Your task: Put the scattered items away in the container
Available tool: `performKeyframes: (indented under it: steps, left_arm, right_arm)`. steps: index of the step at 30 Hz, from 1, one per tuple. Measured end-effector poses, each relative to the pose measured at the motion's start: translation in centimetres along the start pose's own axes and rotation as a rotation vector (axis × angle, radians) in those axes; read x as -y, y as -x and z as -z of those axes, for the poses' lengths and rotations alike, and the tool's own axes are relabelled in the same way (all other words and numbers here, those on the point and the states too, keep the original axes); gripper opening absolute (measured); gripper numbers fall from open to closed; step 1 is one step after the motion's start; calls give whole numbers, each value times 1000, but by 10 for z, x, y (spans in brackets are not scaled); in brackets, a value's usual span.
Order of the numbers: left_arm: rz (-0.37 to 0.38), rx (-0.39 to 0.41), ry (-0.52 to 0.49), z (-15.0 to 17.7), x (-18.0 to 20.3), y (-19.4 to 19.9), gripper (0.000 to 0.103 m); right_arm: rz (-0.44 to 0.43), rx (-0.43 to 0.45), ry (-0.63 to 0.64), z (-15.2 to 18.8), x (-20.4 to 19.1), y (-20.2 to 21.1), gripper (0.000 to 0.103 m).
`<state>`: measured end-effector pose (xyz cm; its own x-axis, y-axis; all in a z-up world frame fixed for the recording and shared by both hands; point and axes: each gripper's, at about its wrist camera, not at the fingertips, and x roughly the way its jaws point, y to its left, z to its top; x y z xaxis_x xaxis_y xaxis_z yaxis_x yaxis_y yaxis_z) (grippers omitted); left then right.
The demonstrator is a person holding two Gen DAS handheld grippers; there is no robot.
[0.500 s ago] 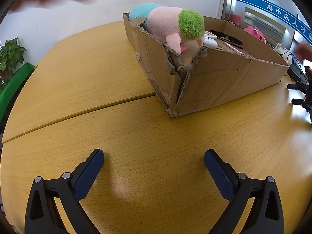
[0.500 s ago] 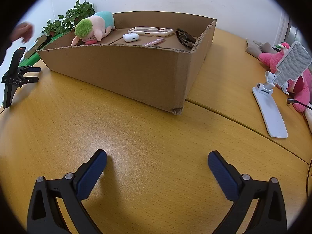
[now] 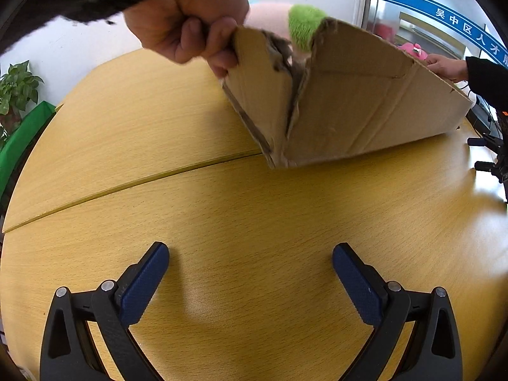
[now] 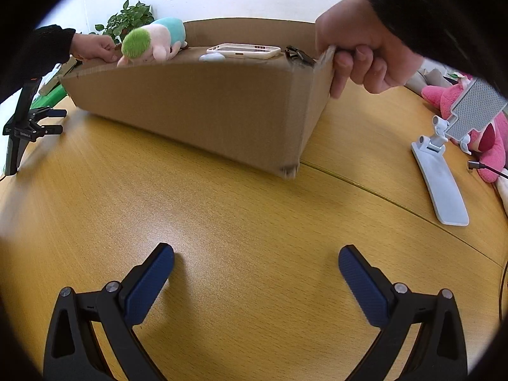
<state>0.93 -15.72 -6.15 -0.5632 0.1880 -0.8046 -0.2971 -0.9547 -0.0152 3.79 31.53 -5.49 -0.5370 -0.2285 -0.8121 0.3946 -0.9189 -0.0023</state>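
A yellow wooden table (image 4: 222,222) carries a cardboard box (image 4: 206,108), which two bare hands (image 4: 358,50) (image 4: 95,47) grip at opposite top corners. Inside lie a plush toy (image 4: 149,41), a phone (image 4: 244,50) and an earbud case (image 4: 212,57). The left gripper (image 3: 250,257) and right gripper (image 4: 256,258) hover over bare wood near the box, jaws spread wide and empty.

Bright even daylight, heavy fisheye vignette, motion-blurred cardboard box (image 3: 349,101).
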Motion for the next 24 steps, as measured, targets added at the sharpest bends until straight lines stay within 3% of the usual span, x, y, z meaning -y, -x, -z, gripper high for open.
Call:
performKeyframes:
  steps: [24]
  left_arm:
    - [-1, 0, -1, 0, 2, 0, 103]
  right_arm:
    - [4, 1, -6, 1, 0, -2, 103]
